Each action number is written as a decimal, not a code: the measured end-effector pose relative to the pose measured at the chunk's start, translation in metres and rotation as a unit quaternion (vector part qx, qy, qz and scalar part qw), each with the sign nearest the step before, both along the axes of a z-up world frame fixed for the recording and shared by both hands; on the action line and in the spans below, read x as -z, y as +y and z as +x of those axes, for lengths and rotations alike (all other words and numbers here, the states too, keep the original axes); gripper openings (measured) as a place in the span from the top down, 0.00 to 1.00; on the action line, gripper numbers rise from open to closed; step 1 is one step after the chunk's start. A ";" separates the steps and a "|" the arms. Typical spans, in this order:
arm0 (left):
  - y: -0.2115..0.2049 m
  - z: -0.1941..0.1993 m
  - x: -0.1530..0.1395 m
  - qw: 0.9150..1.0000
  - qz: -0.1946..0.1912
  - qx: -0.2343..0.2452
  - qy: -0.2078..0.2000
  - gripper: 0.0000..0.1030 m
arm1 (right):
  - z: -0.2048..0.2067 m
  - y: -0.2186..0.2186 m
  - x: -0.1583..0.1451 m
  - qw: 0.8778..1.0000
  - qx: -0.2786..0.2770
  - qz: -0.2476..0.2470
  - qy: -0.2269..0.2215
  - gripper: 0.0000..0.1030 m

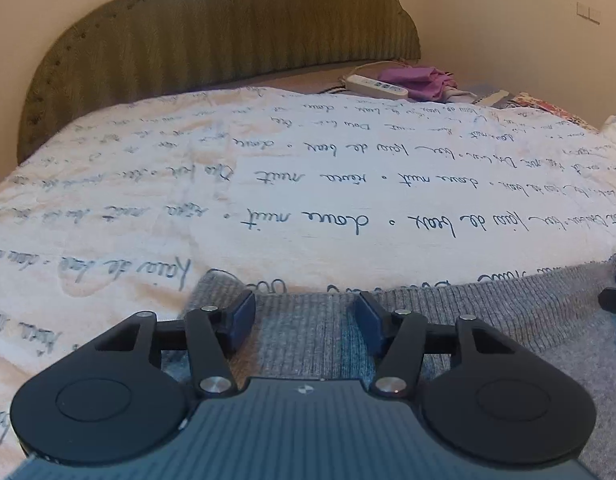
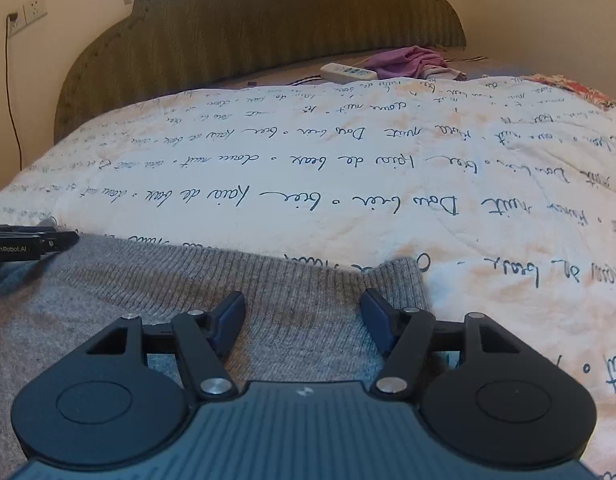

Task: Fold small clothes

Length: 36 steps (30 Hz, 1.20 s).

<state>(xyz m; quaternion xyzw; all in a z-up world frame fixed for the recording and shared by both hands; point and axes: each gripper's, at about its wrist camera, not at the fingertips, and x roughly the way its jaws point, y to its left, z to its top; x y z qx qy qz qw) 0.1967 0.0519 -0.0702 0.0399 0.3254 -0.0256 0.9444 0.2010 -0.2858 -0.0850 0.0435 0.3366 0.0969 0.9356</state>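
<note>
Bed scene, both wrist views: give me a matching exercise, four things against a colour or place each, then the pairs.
Things:
1. sweater
2. headboard
3. power strip
4. purple cloth

Descriptions:
A. olive green, ribbed, against the wall
B. grey knit, flat under both open grippers
C. bunched up right of the white strip, near the headboard
D. white, lying at the far edge of the quilt

Pairs: 1-B, 2-A, 3-D, 4-C
</note>
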 end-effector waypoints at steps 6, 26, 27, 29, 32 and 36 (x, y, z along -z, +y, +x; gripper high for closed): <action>0.001 -0.075 -0.040 0.998 -0.033 0.024 -0.048 0.33 | -0.061 0.002 -0.039 0.996 0.011 0.072 -0.050 0.34; 0.010 -0.152 -0.021 0.999 -0.026 0.012 -0.028 0.19 | -0.130 0.024 -0.025 0.996 0.018 0.079 -0.040 0.28; 0.007 -0.156 -0.014 0.999 -0.017 0.020 -0.018 0.19 | -0.134 0.031 -0.018 0.998 0.009 0.054 -0.034 0.28; 0.006 -0.162 0.005 1.000 0.005 0.022 -0.011 0.19 | -0.139 0.042 -0.002 1.000 0.002 -0.007 -0.026 0.28; 0.026 -0.156 0.011 0.999 -0.032 0.014 -0.009 0.17 | -0.145 0.033 0.008 0.999 -0.012 -0.017 -0.042 0.28; 0.026 -0.156 0.002 1.000 -0.004 0.003 -0.001 0.13 | -0.141 0.028 0.002 0.999 -0.002 -0.026 -0.029 0.28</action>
